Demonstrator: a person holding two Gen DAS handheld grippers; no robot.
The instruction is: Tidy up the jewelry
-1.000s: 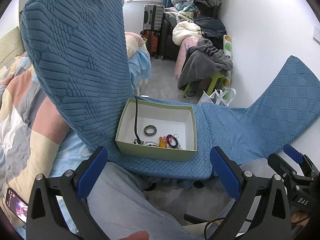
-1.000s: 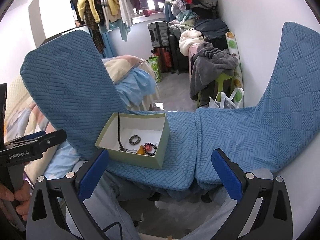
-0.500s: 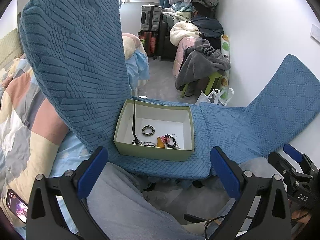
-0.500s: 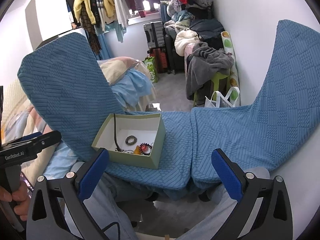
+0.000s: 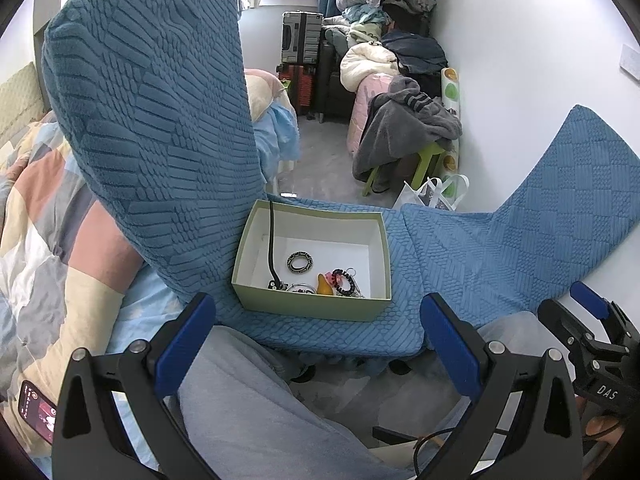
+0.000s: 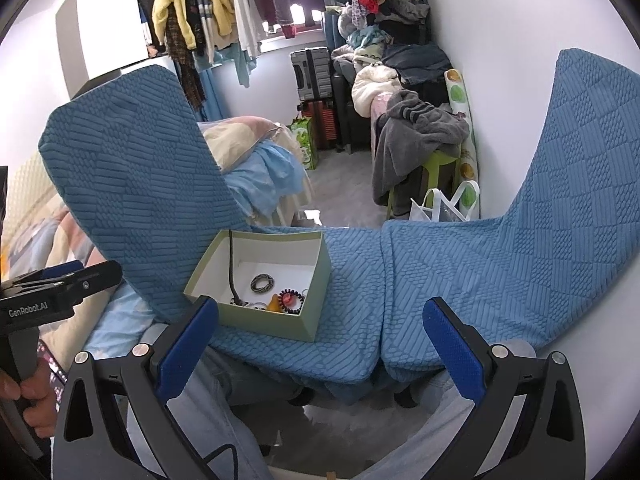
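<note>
A pale green box [image 5: 304,305] with a white inside stands on the seat of a blue-covered chair [image 5: 340,332]. In it lie a black-and-gold ring [image 5: 300,261], a beaded bracelet [image 5: 345,280], an orange piece [image 5: 325,285] and a black cord [image 5: 272,240] leaning on its left wall. The box also shows in the right wrist view [image 6: 264,320]. My left gripper [image 5: 316,344] is open and empty, held back from the box above the person's lap. My right gripper [image 6: 320,344] is open and empty, nearer the gap between the two chairs.
A second blue-covered chair [image 6: 500,280] stands right of the first. The tall backrest [image 5: 160,120] rises left of the box. A bed with a patchwork quilt [image 5: 36,220] lies left. A phone [image 5: 36,412] rests on it. Clothes pile on a green stool [image 5: 404,136] behind.
Both grippers have drifted slightly: the box sits a little lower and more central in the left wrist view. Jaws stay open. Nothing in the box has moved.
</note>
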